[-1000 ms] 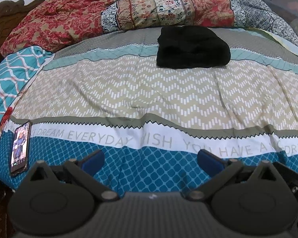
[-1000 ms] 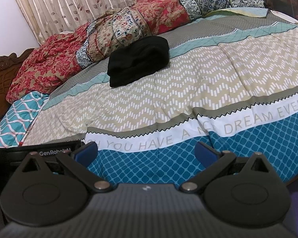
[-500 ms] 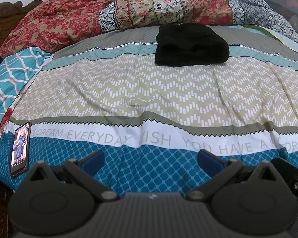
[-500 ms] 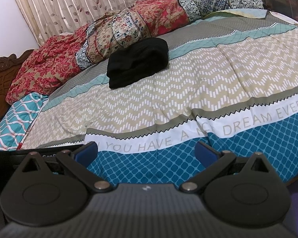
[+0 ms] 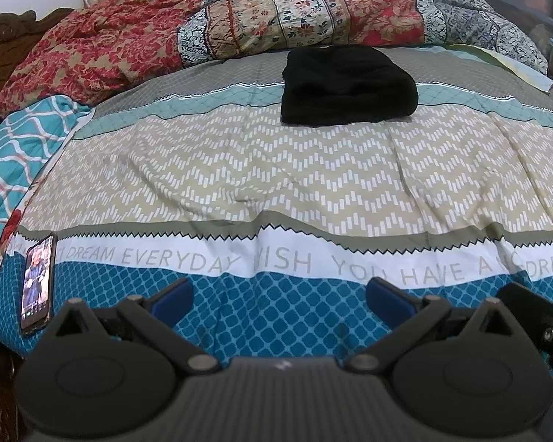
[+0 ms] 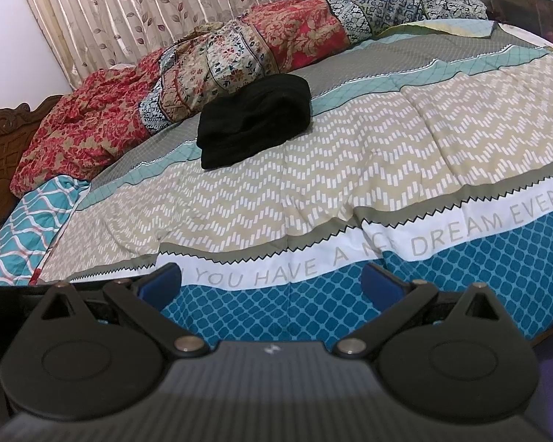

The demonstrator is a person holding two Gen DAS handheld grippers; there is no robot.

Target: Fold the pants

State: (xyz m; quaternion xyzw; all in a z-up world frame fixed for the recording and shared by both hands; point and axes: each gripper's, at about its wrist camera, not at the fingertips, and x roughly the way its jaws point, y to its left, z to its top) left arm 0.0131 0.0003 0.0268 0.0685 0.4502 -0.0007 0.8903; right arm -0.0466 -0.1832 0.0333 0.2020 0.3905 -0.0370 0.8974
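Observation:
The black pants (image 5: 348,86) lie folded into a thick bundle far back on the bed, near the rumpled quilt; in the right wrist view the pants (image 6: 254,119) sit left of centre. My left gripper (image 5: 278,294) is open over the bed's near blue band, nothing between its blue pads. My right gripper (image 6: 271,281) is open too, hovering at the front edge of the bed, far from the pants.
A patterned bedspread (image 5: 276,176) covers the bed. A rumpled red and floral quilt (image 5: 239,29) lies along the back. A phone (image 5: 37,281) with its screen lit rests at the near left edge. A carved wooden headboard (image 6: 0,136) stands at left, curtains (image 6: 166,11) behind.
Both grippers have drifted slightly; the bed view shifts a little in each wrist camera. The pants stay put and both grippers stay open.

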